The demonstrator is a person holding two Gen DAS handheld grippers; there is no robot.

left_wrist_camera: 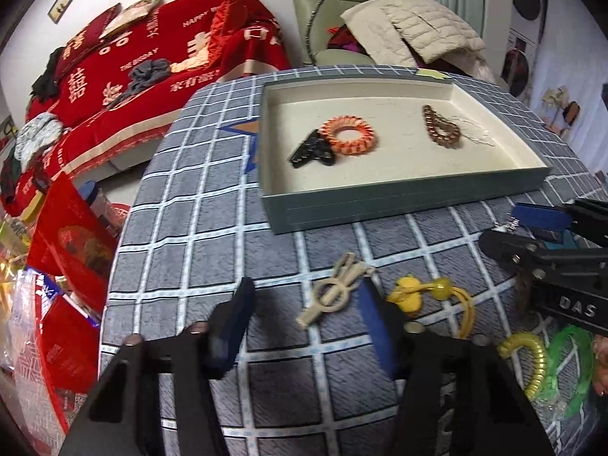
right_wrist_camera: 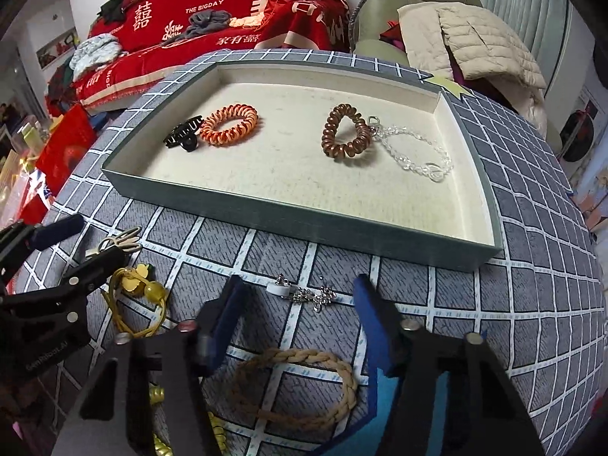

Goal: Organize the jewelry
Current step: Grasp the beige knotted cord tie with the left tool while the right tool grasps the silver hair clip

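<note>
A grey-green tray (right_wrist_camera: 304, 224) (left_wrist_camera: 410, 197) with a cream lining holds a black claw clip (right_wrist_camera: 182, 135), an orange coil hair tie (right_wrist_camera: 230, 124), a brown coil hair tie (right_wrist_camera: 344, 136) and a clear bead bracelet (right_wrist_camera: 418, 152). My left gripper (left_wrist_camera: 304, 300) is open, its fingers either side of a beige cord hair tie (left_wrist_camera: 334, 292). My right gripper (right_wrist_camera: 298, 296) is open, its fingers either side of a small silver chain (right_wrist_camera: 307, 295). A braided tan bracelet (right_wrist_camera: 300, 387) lies just before it.
A yellow hair tie with a duck charm (left_wrist_camera: 421, 292) (right_wrist_camera: 136, 296), a yellow coil tie (left_wrist_camera: 528, 357) and a green ring (left_wrist_camera: 573, 372) lie on the checked cloth (left_wrist_camera: 212, 235). A red-covered sofa (left_wrist_camera: 152, 76) and an armchair with a beige jacket (right_wrist_camera: 486, 41) stand behind the table.
</note>
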